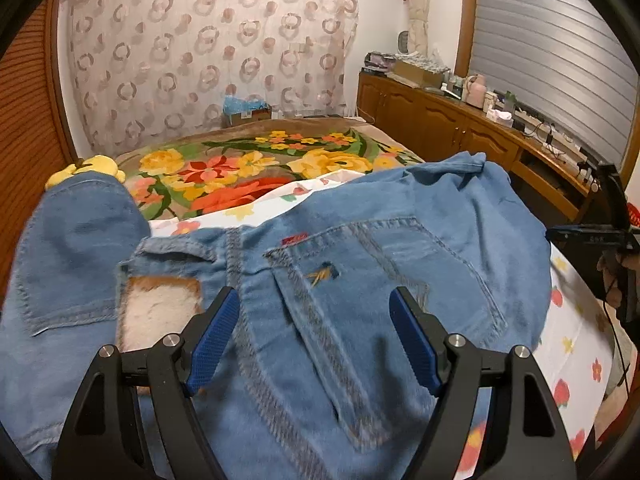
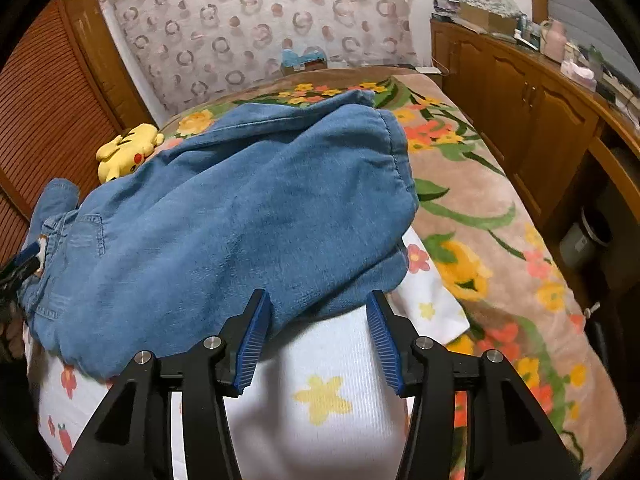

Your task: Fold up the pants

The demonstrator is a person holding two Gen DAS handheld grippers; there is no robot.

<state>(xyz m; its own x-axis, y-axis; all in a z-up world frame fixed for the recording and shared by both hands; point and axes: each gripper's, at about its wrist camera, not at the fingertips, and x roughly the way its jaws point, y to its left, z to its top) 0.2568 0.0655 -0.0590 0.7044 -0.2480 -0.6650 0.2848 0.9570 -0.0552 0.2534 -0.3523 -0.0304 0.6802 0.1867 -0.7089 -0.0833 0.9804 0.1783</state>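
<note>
The pants [image 2: 240,216] lie bunched across the bed [image 2: 480,216], open blanket beyond. The left claw [image 1: 314,320] spreads wide over the pocket; the right claw [image 2: 316,332] gapes empty at their near edge.

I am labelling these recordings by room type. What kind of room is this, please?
Most likely a bedroom in a home. The jeans lie on a bed with a floral blanket, a patterned sheer curtain hangs behind it, and a wooden sideboard cluttered with household items stands along the wall.
</note>
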